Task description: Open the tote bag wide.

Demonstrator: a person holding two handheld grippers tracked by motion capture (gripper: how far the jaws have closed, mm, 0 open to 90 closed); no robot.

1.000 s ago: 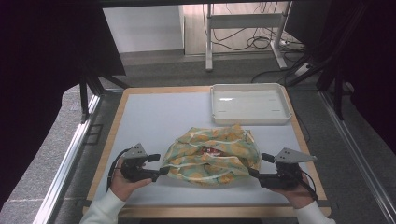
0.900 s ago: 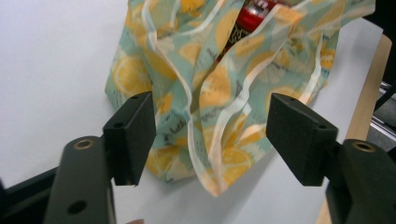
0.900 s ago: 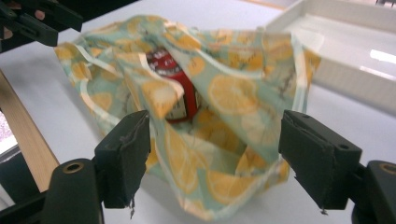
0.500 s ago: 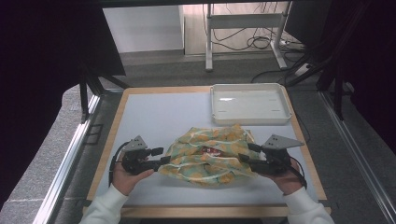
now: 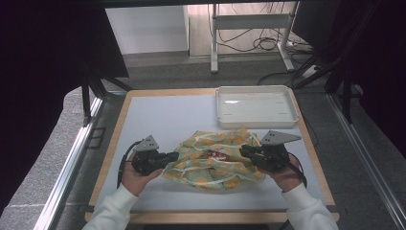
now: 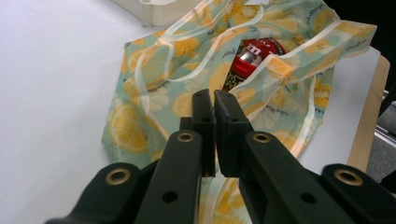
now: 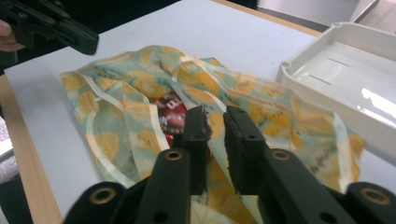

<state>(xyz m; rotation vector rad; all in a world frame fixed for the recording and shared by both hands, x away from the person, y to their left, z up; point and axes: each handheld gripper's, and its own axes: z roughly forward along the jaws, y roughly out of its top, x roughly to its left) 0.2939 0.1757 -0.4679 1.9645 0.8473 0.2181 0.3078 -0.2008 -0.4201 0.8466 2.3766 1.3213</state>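
While a lemon-print cloth bag [image 5: 215, 160] lies crumpled on the near half of the counter [image 5: 158, 115], the left gripper [image 5: 173, 156] sits at its left edge and the right gripper [image 5: 244, 150] at its right edge, each held in a white-sleeved hand. In the left gripper view the jaws have just been closing and now stand pressed nearly together over the bag's [image 6: 196, 79] near edge; whether fabric is pinched between them I cannot tell. In the right gripper view the jaws have also just been closing, with a narrow gap left above the bag [image 7: 154, 98], and a grip on cloth cannot be made out. A red packet [image 6: 254, 53] shows inside the bag's mouth. A white tray [image 5: 256, 106] stands beyond the bag at the counter's far right.
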